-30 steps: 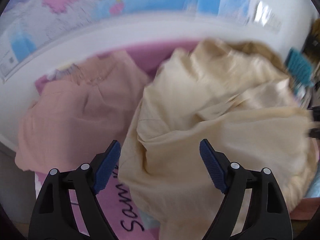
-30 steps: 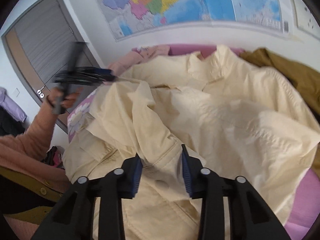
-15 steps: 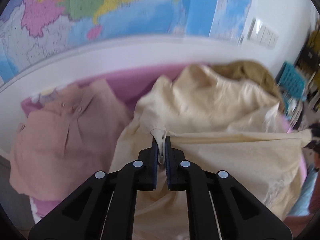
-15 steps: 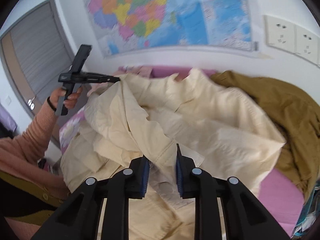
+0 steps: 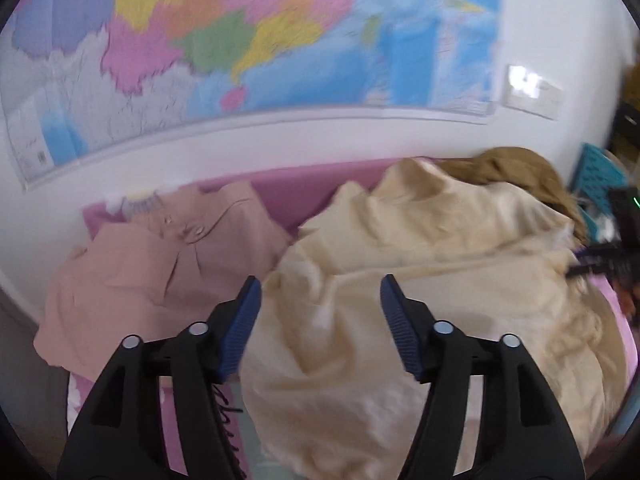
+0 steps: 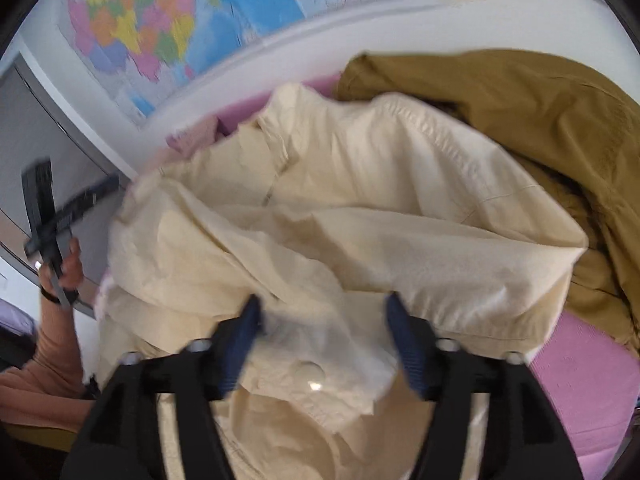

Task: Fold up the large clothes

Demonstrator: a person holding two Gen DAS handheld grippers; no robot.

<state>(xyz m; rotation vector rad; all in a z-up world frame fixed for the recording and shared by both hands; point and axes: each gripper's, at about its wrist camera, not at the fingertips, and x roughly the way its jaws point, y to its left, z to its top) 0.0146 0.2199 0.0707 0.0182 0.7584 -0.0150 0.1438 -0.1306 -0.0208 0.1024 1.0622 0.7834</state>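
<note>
Both the left claw (image 5: 320, 300) and right claw (image 6: 322, 320) are now opening off the cream garment (image 6: 360, 208) they pinched a moment ago, leaving it dropped, crumpled, fold unfinished.

The left wrist view looks down and forward from close above the bed's left part, between its own blue pads, toward the wall map (image 5: 248, 40) – the right wrist view does likewise from the right, tilted. Both share the cream garment (image 5: 440, 272) (image 6: 360, 216), the brown jacket (image 5: 516, 168) (image 6: 520, 120) – and each catches the other gripper at its edge
</note>
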